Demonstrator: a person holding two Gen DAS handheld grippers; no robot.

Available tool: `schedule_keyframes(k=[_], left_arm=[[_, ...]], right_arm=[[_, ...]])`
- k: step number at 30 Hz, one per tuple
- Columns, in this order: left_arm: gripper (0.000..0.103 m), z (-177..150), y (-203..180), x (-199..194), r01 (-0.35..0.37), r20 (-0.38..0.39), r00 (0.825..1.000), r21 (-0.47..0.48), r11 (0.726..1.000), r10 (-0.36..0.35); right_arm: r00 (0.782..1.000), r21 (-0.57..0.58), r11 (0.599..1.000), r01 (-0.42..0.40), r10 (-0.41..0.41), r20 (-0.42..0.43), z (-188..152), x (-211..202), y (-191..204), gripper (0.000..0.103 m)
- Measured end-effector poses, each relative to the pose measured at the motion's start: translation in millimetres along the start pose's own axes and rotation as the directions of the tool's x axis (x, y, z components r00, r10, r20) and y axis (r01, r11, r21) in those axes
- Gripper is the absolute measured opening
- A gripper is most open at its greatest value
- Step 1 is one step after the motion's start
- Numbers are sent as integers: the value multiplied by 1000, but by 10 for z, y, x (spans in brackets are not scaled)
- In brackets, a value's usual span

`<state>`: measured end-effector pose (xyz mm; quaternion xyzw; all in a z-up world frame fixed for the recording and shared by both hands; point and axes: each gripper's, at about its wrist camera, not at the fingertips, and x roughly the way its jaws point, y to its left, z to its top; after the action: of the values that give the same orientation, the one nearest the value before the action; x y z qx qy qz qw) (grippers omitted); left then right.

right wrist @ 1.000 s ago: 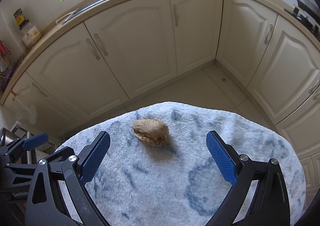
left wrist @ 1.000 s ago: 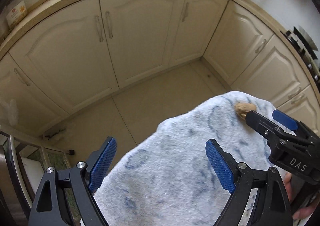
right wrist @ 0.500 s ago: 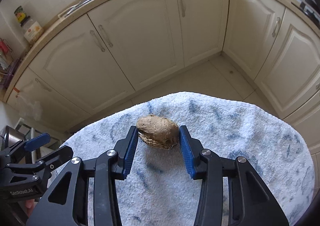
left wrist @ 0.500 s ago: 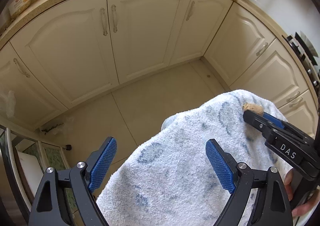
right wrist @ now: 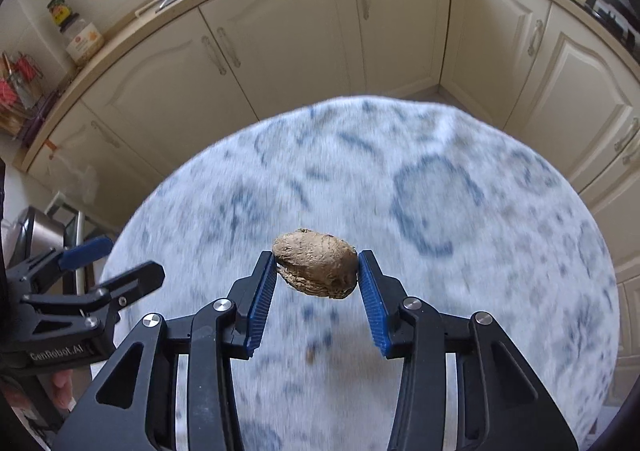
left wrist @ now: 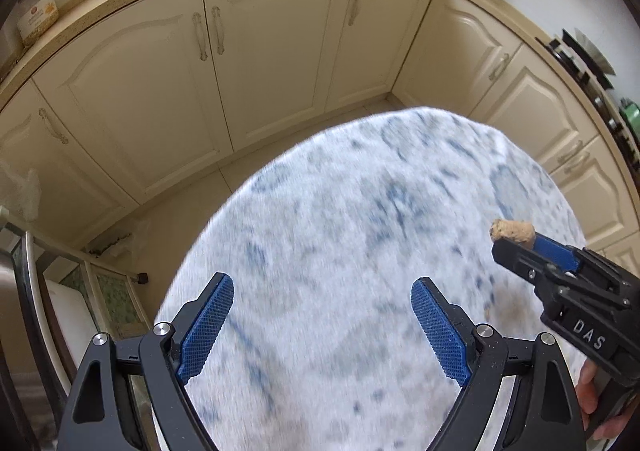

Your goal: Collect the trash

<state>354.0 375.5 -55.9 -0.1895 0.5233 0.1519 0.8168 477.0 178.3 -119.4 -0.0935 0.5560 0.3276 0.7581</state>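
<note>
The brown, wrinkled pit, the piece of trash here, sits clamped between the blue pads of the right gripper, held off the towel-covered table over its near middle. The right gripper's fingers have just been closing and now press on the pit's two ends; in the left wrist view only a tan tip pokes out past the black finger. The hold looks shallow: the pit sits at the very tips of the pads, and its rounded, uneven ends give them little flat surface. A quick swing or a small tilt of the wrist could let it pivot and drop back onto the towel, or roll off the table's edge to the floor. A brownish smear on the towel below the pit suggests it is damp or sticky, which may make it slip or cling on release.

The left gripper hangs above the near left part of the table with its fingers spread wide and nothing between them. The two grippers are near each other, so a crossing move could knock the pit loose. No bin is in view, so the carry may be long.
</note>
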Motion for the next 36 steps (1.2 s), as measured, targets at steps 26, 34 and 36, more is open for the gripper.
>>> schedule_keyframes(k=[26,34,36], left_arm=[[90,-2124,-477,-974,-23,-9,1000,192,981,26],[90,-2163,-647,-967,7,-20,1000,199,980,-3],[90,-2150,-708,-939,18,-27,1000,203,979,-12]], right_arm=[[998,-133,991,25,-33,-58,-2116,-956,326,83],[998,-76,995,59,-60,-20,-2144,-1103,95,83],[998,-53,997,59,-60,-13,-2165,-1140,5,83]])
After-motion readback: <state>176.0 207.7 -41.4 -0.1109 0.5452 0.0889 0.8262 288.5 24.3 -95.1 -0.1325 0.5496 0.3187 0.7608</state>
